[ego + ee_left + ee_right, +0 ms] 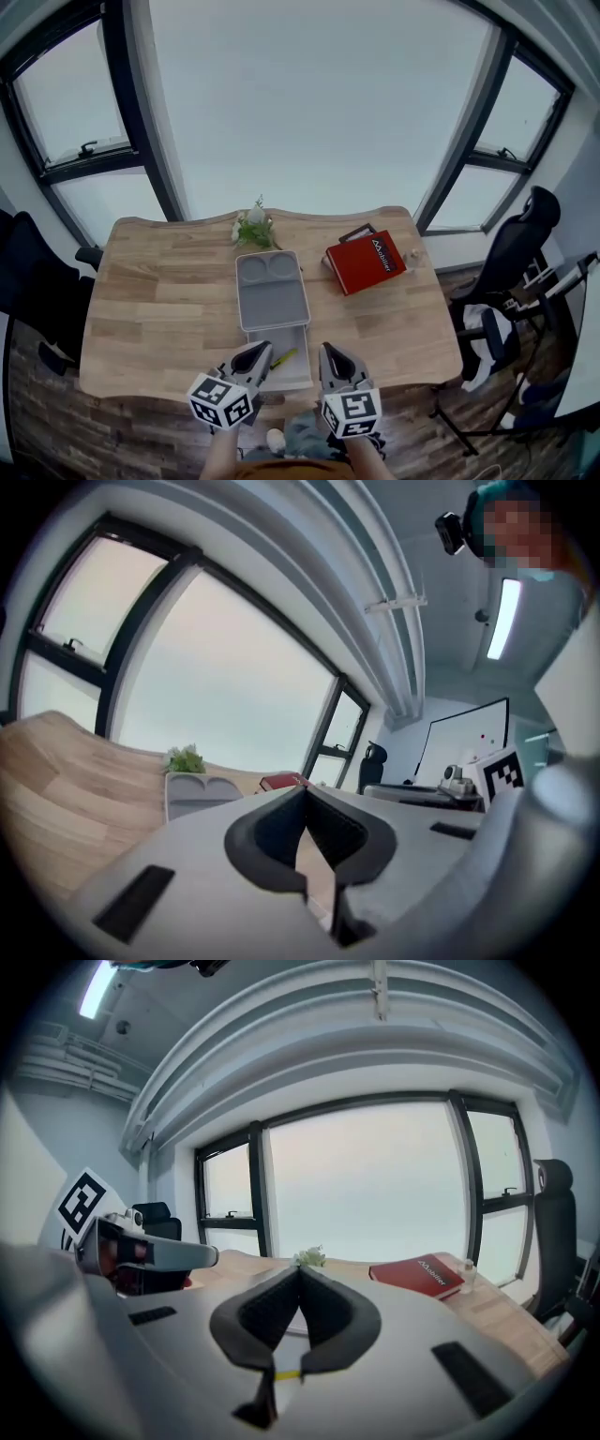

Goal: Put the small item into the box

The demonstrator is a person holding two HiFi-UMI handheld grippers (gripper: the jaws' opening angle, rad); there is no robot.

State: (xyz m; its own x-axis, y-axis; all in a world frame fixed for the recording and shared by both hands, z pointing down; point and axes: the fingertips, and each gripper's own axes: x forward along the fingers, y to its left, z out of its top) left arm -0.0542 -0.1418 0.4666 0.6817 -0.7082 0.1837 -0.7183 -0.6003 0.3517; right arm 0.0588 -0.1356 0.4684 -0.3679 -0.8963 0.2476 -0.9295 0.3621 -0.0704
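Big windows (pixel 309 94) run behind a wooden desk (pixel 159 291), and I look down on it from above. On the middle of the desk lies a grey box (pixel 272 305), long and flat, with two round dips at its far end. A little green plant (pixel 253 228) sits just behind the box at the far edge. A red book (pixel 367 262) lies to the right of the box, a bit turned. A black chair (pixel 523 239) stands off the right side of the desk. At the near end of the box there is a pale flat piece (pixel 298 372), touching the box. The small item (pixel 284 357) lies on that pale piece. It is thin and yellow-green, and it lies tilted. It is not in the grey part of the box. My left tool (pixel 263 351) hangs over the near edge of the desk, just left of the small item. My right tool (pixel 329 351) hangs just right of it, so the small item lies between them. In the left gripper view the two jaws meet at their tips and nothing is held there. In the right gripper view the jaws also meet at their tips, with nothing between them.
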